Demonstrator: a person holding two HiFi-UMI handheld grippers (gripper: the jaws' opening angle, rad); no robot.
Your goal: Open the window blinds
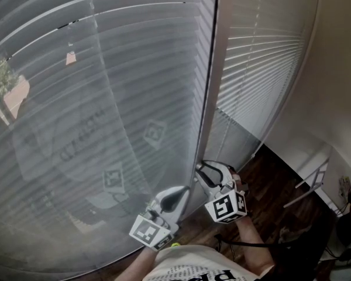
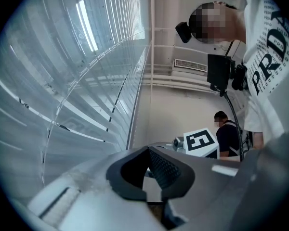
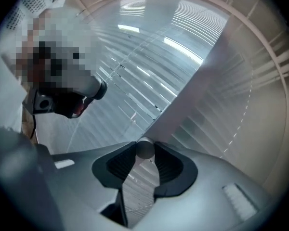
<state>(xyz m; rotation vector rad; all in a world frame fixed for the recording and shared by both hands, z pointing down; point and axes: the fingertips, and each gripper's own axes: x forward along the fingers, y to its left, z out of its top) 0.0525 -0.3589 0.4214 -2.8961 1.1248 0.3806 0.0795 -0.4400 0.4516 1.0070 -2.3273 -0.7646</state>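
Note:
Two slatted window blinds fill the wall: a wide one and a narrower one to its right, both with slats near flat against the glass. A pale tilt wand hangs in the gap between them. My right gripper is shut on the wand's round lower end, which sits pinched between the jaw tips. My left gripper hovers just left of it, close to the wide blind, jaw tips together with nothing between them.
A beaded cord hangs by the narrower blind. Dark wooden floor lies below, with a white metal frame by the right wall. Another person stands farther back in the room, under a wall vent.

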